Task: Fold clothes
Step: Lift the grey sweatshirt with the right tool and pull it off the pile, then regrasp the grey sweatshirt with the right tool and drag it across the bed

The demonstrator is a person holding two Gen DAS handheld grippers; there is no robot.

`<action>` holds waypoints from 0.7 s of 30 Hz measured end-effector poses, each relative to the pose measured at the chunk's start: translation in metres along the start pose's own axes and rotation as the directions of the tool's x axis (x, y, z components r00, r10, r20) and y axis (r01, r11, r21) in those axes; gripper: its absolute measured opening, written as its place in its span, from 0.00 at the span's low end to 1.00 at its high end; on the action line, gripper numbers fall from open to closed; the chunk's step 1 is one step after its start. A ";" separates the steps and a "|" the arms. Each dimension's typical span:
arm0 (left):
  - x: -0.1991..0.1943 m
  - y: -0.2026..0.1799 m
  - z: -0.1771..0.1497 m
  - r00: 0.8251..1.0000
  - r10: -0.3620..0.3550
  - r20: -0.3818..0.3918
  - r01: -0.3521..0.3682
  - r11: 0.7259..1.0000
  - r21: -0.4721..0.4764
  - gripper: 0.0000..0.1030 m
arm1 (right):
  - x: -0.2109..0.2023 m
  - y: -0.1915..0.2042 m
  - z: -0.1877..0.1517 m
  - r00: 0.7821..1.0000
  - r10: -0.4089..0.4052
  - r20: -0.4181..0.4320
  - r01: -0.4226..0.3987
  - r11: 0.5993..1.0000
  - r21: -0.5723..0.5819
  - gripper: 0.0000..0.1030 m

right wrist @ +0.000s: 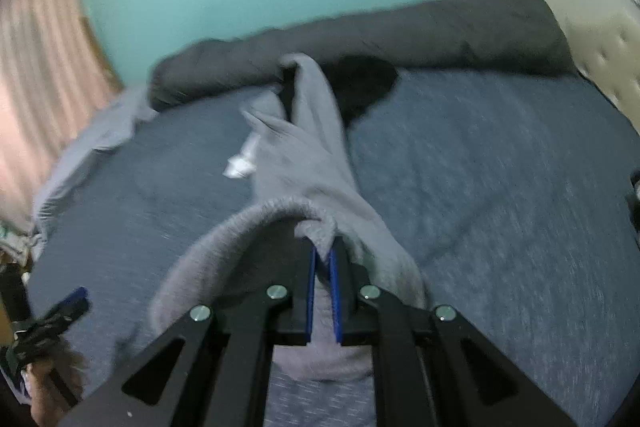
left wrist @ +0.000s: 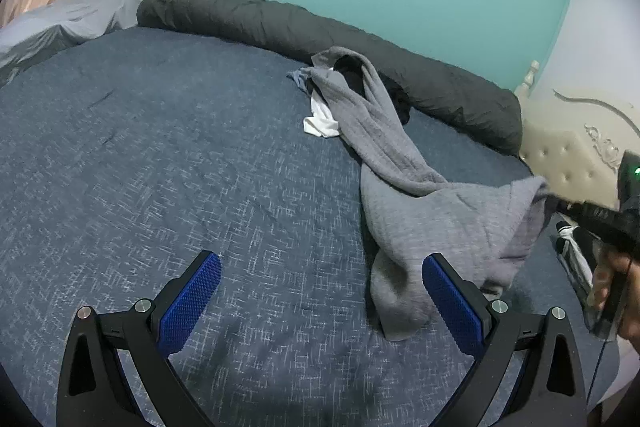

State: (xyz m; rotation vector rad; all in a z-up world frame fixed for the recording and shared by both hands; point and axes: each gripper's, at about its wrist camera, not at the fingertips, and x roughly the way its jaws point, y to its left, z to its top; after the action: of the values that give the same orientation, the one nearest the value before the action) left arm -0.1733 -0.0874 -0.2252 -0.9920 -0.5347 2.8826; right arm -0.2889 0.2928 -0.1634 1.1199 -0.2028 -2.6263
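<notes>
Your right tongs (right wrist: 323,251) only pinch the grey sweatpants' (left wrist: 404,195) bunched edge, so it could slip out; left tongs (left wrist: 322,295) are spread, holding nothing, over the bed (left wrist: 160,147).

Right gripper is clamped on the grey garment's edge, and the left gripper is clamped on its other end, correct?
Not quite. The right gripper is clamped on the grey garment, but the left gripper is open, holding nothing, above the blue bedspread, as the left wrist view shows.
</notes>
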 end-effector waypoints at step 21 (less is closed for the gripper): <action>0.012 0.007 -0.011 1.000 0.015 -0.014 -0.015 1.000 0.019 1.00 | 0.003 0.083 -0.041 0.980 0.169 -0.104 -0.173 0.984 -0.032 0.67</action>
State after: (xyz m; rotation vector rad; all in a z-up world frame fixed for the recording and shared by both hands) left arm -0.1759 -0.0884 -0.2431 -1.0177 -0.5008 2.8860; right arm -0.2447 0.2122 -0.1744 1.1628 -0.2132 -2.4066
